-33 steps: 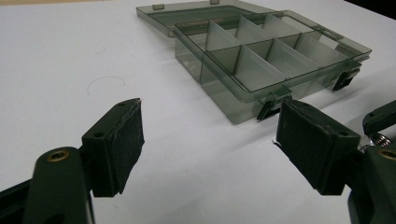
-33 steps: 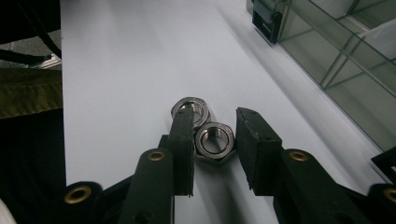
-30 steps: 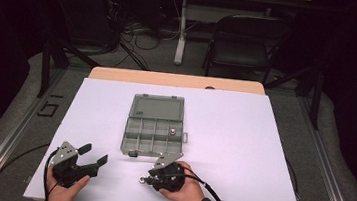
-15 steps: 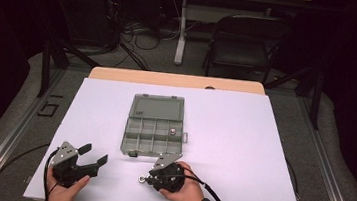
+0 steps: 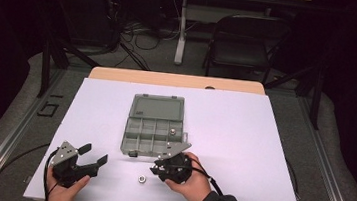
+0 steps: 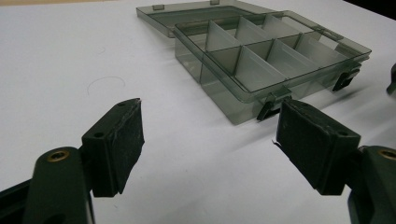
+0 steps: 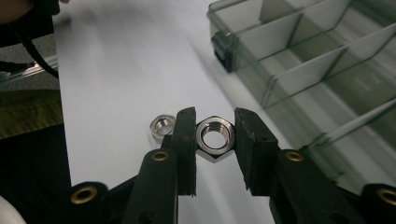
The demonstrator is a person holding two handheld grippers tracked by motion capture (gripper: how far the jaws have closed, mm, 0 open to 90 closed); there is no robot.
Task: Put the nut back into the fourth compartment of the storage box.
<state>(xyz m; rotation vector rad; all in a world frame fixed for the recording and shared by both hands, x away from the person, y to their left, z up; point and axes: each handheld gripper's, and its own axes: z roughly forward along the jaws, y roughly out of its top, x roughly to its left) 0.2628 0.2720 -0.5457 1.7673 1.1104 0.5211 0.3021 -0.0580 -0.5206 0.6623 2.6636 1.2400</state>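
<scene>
**Nut picked up, one left on the counter**

My right tool now grips a shiny nut and has lifted it; a moment ago it was lower on the counter. A second nut lies at 9 o'clock from it. My left tool waits with jaws wide apart. The grey box lies open, with one small piece in a far cell.

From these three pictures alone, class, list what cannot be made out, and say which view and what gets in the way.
- Small item in a compartment of the organiser box: too small in the high view to identify.
- Second nut: partly hidden behind the right gripper, which is clamped on a hex nut.
- Box's right end: cut off by the frame edge in the right gripper view.
- Left gripper: open, holding nothing.
</scene>
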